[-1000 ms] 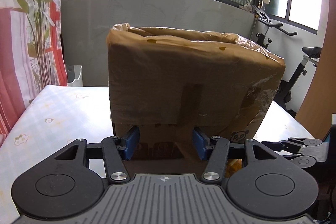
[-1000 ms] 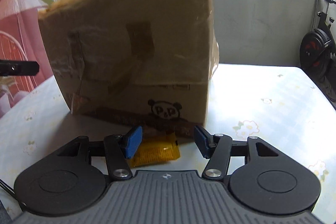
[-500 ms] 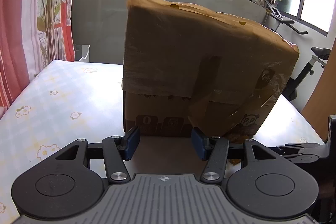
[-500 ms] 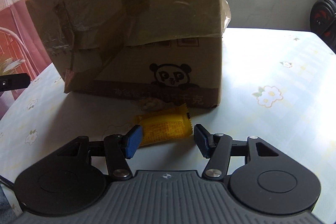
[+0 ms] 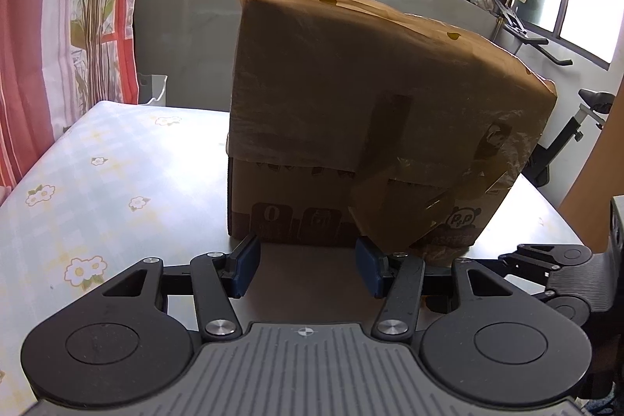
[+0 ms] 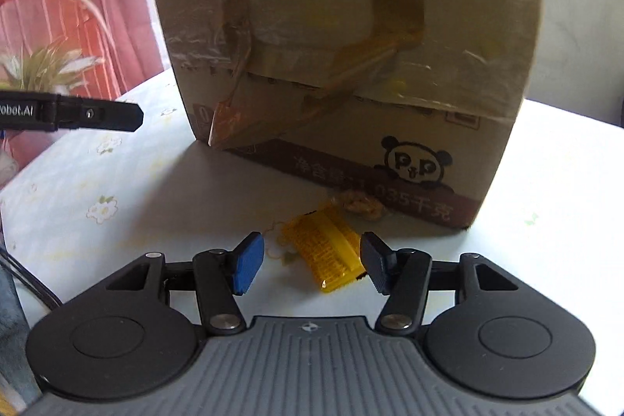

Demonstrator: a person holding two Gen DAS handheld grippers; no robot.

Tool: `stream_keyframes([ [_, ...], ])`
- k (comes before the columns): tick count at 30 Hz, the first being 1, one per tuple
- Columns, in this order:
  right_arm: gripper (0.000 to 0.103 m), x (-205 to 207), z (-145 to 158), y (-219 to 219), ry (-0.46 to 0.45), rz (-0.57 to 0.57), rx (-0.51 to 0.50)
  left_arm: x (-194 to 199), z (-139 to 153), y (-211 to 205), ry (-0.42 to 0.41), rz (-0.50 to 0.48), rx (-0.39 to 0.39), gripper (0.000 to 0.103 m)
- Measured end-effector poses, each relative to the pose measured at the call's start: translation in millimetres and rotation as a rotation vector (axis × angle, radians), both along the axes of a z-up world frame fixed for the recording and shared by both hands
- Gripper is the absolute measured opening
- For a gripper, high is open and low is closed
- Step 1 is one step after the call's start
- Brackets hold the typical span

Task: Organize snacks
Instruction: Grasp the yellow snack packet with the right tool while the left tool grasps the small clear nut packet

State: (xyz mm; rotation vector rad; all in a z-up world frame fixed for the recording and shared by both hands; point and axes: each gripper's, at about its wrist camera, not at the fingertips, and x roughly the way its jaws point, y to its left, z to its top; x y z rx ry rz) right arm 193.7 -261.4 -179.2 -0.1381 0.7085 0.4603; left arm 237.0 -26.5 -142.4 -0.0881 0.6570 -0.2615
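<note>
A taped brown cardboard box (image 5: 362,127) with a panda logo stands on the table; it also shows in the right wrist view (image 6: 351,57). A yellow snack packet (image 6: 323,252) lies on the table in front of the box, with a small clear-wrapped snack (image 6: 360,203) against the box's base. My right gripper (image 6: 308,262) is open, its fingers either side of the yellow packet, just above it. My left gripper (image 5: 308,266) is open and empty, close to the box's lower front.
The table (image 5: 97,190) has a pale floral cloth. The right gripper (image 5: 553,260) shows at the right of the left wrist view; a left finger (image 6: 89,114) shows in the right wrist view. A red curtain (image 5: 39,65) hangs left; an exercise bike (image 5: 565,127) stands behind.
Both grippers have pulled back from the box. The right gripper has tilted down and swung left, so the yellow packet now lies between its fingers. Both stay open.
</note>
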Motion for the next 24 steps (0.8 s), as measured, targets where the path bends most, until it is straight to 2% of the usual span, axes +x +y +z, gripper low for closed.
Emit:
stream_keyframes([
  [2, 0.058, 10, -7, 4, -0.002, 0.035, -0.043, 0, 0, 0, 0.000, -0.001, 0.001, 0.056],
  [7, 0.058, 24, -17, -1, 0.038, 0.036, -0.013, 3, -4, 2, 0.022, 0.003, -0.001, 0.056],
  [12, 0.058, 20, -18, -5, 0.036, 0.032, 0.022, 6, -9, -5, 0.054, -0.020, -0.007, 0.056],
  [13, 0.057, 18, -18, -5, 0.037, 0.038, 0.029, 6, -10, -7, 0.060, -0.025, -0.007, 0.056],
  [16, 0.040, 8, -14, -12, 0.032, 0.059, 0.034, 9, -12, -12, 0.074, -0.036, -0.005, 0.056],
  [17, 0.037, 6, -14, -12, 0.036, 0.066, 0.043, 10, -12, -14, 0.077, -0.039, -0.004, 0.056],
  [18, 0.037, 7, -16, -7, 0.038, 0.066, 0.055, 11, -13, -17, 0.081, -0.046, -0.002, 0.056],
  [21, 0.036, -4, -15, -11, 0.025, 0.050, 0.068, 15, -15, -28, 0.090, -0.094, -0.006, 0.047],
  [24, 0.036, -14, -12, -20, 0.006, -0.008, 0.106, 18, -19, -46, 0.102, -0.167, 0.003, 0.044],
])
